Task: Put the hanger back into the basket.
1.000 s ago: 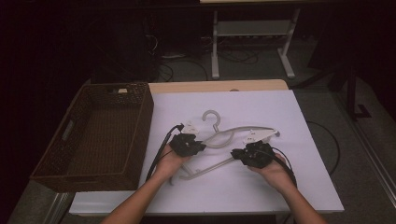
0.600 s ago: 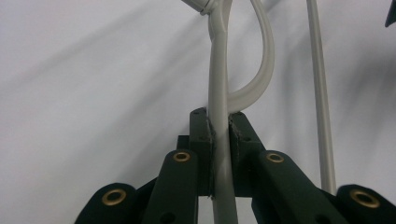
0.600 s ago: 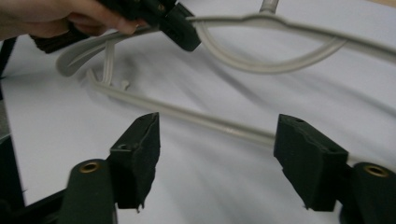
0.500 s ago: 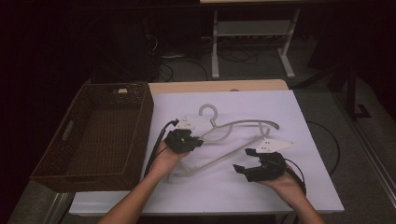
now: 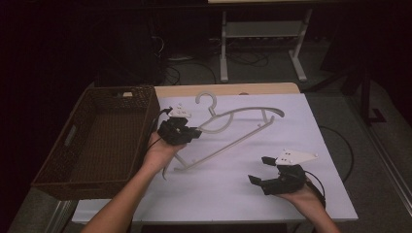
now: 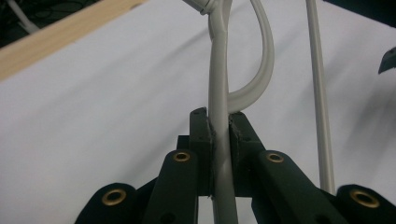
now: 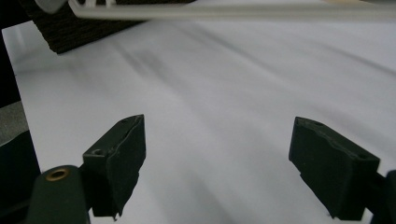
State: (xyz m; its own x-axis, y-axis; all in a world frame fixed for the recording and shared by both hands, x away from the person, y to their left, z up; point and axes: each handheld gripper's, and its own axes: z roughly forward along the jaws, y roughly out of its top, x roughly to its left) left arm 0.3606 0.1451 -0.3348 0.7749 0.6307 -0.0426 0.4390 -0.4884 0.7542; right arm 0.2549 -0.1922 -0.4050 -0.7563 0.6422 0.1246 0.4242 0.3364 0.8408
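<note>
A pale grey plastic clothes hanger (image 5: 228, 127) lies tilted over the white table top (image 5: 311, 126), its hook toward the back. My left gripper (image 5: 190, 132) is shut on the hanger's arm near its left end; in the left gripper view the arm (image 6: 219, 93) is pinched between the two pads (image 6: 201, 135). My right gripper (image 5: 260, 170) sits near the front right of the table, open with nothing between its jaws. In the right gripper view its fingertips (image 7: 122, 158) stand wide apart over the white surface, and the hanger's bar (image 7: 233, 11) crosses the top.
A dark woven basket (image 5: 63, 160) stands at the table's left side, close to my left hand. A wooden edge (image 5: 233, 89) runs along the back of the table. A metal stand (image 5: 262, 43) and cables lie on the floor beyond.
My right gripper has let go of the hanger, opened and pulled back to the front right. My left gripper has carried the hanger leftward, toward the basket.
</note>
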